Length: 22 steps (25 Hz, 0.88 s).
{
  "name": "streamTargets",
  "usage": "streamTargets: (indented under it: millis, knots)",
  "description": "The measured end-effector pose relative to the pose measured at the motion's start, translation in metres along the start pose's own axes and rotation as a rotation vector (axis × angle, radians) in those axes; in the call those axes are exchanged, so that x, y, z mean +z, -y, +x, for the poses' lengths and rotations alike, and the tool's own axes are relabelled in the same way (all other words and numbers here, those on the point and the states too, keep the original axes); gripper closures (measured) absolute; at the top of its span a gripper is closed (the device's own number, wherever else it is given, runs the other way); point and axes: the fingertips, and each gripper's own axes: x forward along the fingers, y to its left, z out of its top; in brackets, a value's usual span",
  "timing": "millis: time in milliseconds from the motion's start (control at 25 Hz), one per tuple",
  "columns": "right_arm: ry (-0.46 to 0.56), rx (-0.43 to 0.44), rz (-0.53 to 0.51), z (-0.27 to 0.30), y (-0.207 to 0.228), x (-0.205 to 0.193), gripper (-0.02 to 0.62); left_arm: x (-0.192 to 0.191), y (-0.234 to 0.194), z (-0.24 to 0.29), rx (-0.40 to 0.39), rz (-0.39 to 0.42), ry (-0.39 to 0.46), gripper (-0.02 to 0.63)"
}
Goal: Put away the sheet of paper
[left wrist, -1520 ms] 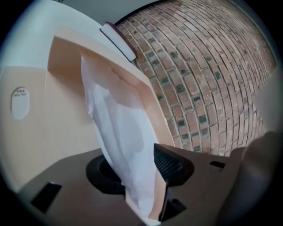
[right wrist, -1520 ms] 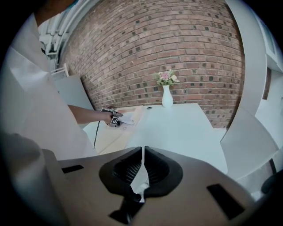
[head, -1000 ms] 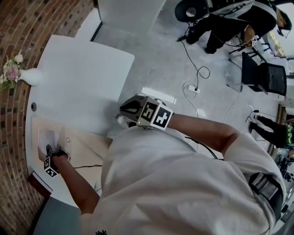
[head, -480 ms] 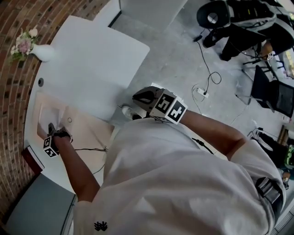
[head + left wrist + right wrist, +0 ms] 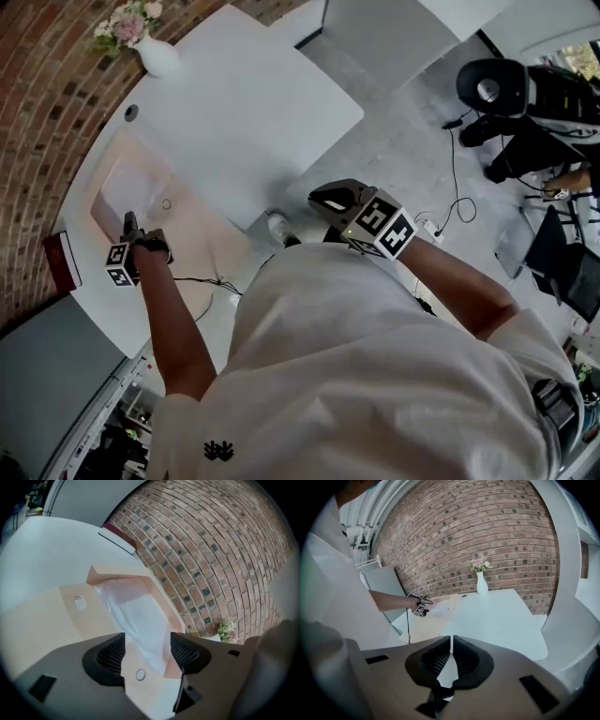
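My left gripper (image 5: 146, 651), jaws wide apart and empty, hangs over the tan envelope (image 5: 51, 620) on the white table (image 5: 253, 103). The sheet of paper (image 5: 136, 616) lies on the envelope just ahead, with the brick wall (image 5: 201, 550) beyond. My right gripper (image 5: 452, 654), jaws nearly together on nothing, is off the table's edge.

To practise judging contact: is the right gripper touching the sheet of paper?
Apart. The right gripper view shows the sheet of paper lying far ahead of the right gripper.
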Motion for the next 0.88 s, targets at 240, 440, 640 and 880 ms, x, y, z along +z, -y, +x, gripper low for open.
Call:
streamTargets:
  millis: [240, 440, 640, 880]
  knots:
    - [-0.007, 0.039, -0.045, -0.003, -0.003, 0.002, 0.554, 0.000, -0.001, -0.021, -0.016, -0.015, 0.028, 0.319]
    - [0.000, 0.068, -0.071, -0.017, 0.007, -0.005, 0.554, -0.017, 0.005, -0.041, -0.037, -0.020, 0.057, 0.319]
    - [0.004, 0.107, -0.111, -0.028, 0.022, -0.009, 0.554, -0.032, 0.006, -0.060, -0.042, -0.038, 0.099, 0.319]
    - [-0.003, 0.142, -0.149, -0.050, 0.034, -0.009, 0.555, -0.055, 0.012, -0.092, -0.061, -0.054, 0.124, 0.319]
